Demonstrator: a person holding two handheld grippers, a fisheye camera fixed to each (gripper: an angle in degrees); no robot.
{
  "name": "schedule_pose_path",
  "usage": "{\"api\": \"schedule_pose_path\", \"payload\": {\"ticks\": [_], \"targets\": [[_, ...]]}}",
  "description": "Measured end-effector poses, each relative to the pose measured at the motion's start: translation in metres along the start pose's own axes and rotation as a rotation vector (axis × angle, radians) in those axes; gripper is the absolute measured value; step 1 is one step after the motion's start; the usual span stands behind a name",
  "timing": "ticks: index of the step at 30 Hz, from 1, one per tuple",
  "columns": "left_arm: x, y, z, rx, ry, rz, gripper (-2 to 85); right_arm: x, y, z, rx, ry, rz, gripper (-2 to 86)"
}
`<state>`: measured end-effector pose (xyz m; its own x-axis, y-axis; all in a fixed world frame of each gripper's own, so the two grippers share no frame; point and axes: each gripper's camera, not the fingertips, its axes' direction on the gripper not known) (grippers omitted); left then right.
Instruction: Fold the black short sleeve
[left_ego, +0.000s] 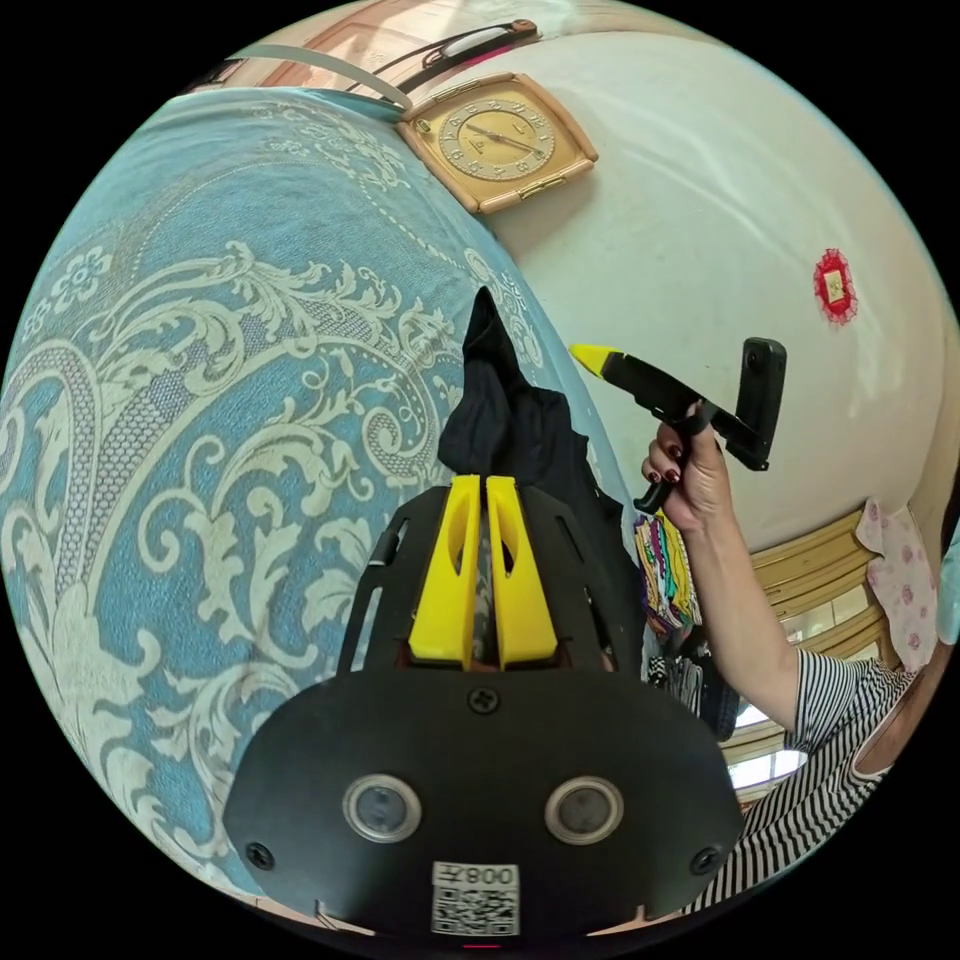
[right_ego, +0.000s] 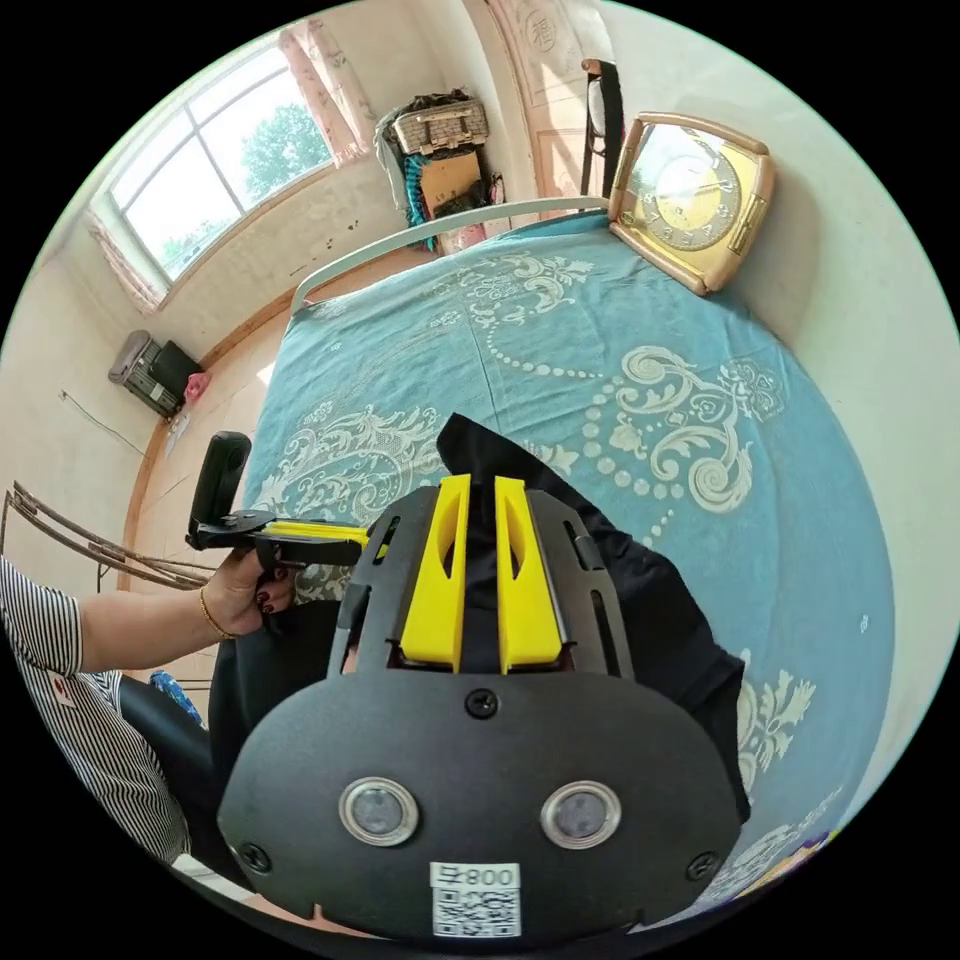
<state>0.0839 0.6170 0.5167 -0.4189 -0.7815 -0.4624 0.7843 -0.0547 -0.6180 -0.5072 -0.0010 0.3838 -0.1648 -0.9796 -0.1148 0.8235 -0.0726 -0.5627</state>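
I hold the black shirt (right_ego: 640, 600) up, both claws (left_ego: 485, 490) (right_ego: 482, 492) pinched on it; next I lay it flat on the bed (right_ego: 700, 330).

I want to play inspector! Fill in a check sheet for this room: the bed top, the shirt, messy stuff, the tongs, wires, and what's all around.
Surface: blue bedspread with a cream scroll pattern.
Job's things: black short sleeve lifted off the bed, not yet folded.
Clutter: gold square clock at the bed's edge by the wall; colourful cloth pile.
Tongs: left tongs shut on the shirt; right tongs shut on the shirt.
Cables: nothing seen.
Surroundings: window with daylight, white wall, red wall ornament.
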Motion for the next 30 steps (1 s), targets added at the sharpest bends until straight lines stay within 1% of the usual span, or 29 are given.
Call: {"api": "schedule_pose_path", "payload": {"ticks": [2,5,7,13,18,19,21,23,26,28,30], "targets": [[-0.008,-0.001,-0.013,0.002,0.033,-0.011,1.0,-0.006,-0.029,0.021,-0.038,0.027,-0.084,6.7],[-0.011,-0.002,-0.029,-0.001,0.033,-0.003,1.0,-0.011,-0.058,0.049,-0.095,0.040,-0.165,8.1],[-0.013,-0.002,-0.038,-0.001,0.042,-0.005,0.9,-0.010,-0.071,0.067,-0.139,0.036,-0.185,8.2],[-0.019,-0.002,-0.066,-0.004,0.056,0.001,0.8,0.004,-0.092,0.111,-0.256,0.032,-0.167,6.3],[-0.021,0.001,-0.091,0.025,0.071,0.021,0.8,0.011,-0.100,0.118,-0.250,0.048,-0.149,1.6],[-0.020,0.005,-0.100,0.061,0.075,0.038,0.8,0.015,-0.102,0.116,-0.246,0.042,-0.129,1.2],[-0.019,0.010,-0.114,0.119,0.090,0.063,0.9,0.019,-0.101,0.103,-0.165,0.060,-0.096,0.8],[-0.019,0.015,-0.128,0.163,0.104,0.083,1.0,0.030,-0.097,0.077,-0.021,0.004,-0.041,0.6],[-0.022,0.019,-0.140,0.190,0.126,0.087,1.1,0.045,-0.091,0.060,0.096,-0.099,0.020,0.5],[-0.024,0.019,-0.145,0.189,0.131,0.077,1.1,0.051,-0.089,0.067,0.108,-0.124,0.047,0.6],[-0.026,0.019,-0.149,0.182,0.132,0.063,1.1,0.057,-0.091,0.086,0.060,-0.124,0.073,0.8]]}}
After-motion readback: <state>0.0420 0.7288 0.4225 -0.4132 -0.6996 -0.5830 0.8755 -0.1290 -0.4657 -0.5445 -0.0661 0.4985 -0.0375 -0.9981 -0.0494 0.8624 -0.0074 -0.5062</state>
